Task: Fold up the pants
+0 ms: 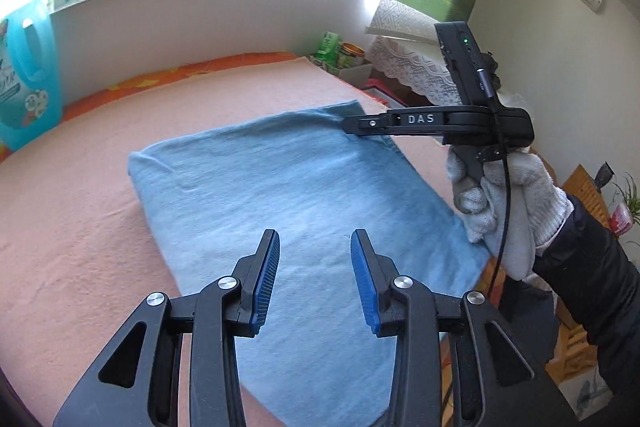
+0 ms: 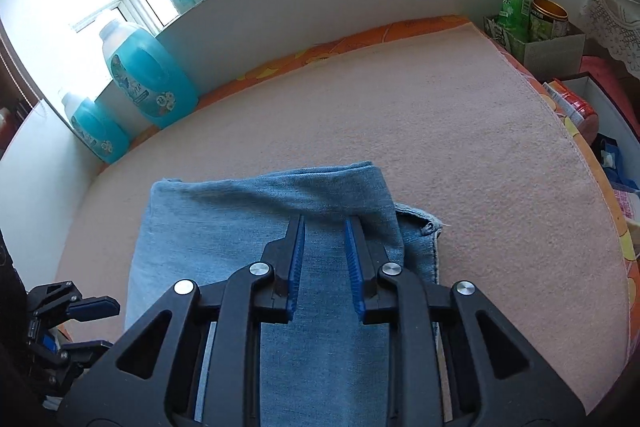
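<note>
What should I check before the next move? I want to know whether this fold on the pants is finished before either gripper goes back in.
1. Left gripper free of cloth: ok, pads apart, nothing between them.
2. Right gripper free of cloth: ok, a gap shows between its pads, above the fabric.
3. Light blue denim pants folded into a compact rectangle: ok.
4. Edges aligned: not ok, a hem corner of a lower layer sticks out on the right in the right wrist view.
5. Pants fully on the pink cloth-covered table: cannot tell, the near edge is hidden.
</note>
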Available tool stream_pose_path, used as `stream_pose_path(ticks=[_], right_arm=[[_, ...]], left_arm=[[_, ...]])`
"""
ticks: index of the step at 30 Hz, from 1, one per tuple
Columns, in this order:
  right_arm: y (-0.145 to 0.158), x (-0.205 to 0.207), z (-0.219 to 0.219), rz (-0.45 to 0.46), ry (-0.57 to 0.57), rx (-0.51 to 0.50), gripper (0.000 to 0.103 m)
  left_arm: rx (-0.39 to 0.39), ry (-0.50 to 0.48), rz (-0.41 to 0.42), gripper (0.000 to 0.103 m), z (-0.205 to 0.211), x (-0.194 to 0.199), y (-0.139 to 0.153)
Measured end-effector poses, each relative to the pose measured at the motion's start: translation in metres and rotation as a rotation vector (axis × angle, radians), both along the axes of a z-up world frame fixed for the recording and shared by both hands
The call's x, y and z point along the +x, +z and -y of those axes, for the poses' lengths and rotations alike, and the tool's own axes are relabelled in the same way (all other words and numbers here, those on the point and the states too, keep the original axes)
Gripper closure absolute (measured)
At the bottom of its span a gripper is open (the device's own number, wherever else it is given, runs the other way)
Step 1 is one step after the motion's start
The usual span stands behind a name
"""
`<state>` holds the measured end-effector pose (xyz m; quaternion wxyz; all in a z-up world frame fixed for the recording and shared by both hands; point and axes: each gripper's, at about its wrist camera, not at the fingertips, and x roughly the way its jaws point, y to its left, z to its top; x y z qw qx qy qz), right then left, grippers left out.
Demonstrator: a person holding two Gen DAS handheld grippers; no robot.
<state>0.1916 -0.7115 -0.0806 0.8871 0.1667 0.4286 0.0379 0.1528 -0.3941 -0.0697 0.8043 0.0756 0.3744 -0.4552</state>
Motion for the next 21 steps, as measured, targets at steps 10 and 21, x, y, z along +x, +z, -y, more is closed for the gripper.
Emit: stream_pose_path(ticks=[10, 21], right_arm=[[0.009, -0.022, 0.028, 0.027, -0.083, 0.044, 0.057], [-0.024, -0.054, 0.037, -0.122, 0.038, 0.078, 0.028]], left_arm=[[0.035, 0.172, -0.03, 0.068, -0.017, 0.051, -0.024], [-0.027, 0.131, -0.268, 0.047, -0.017, 0.055, -0.04]])
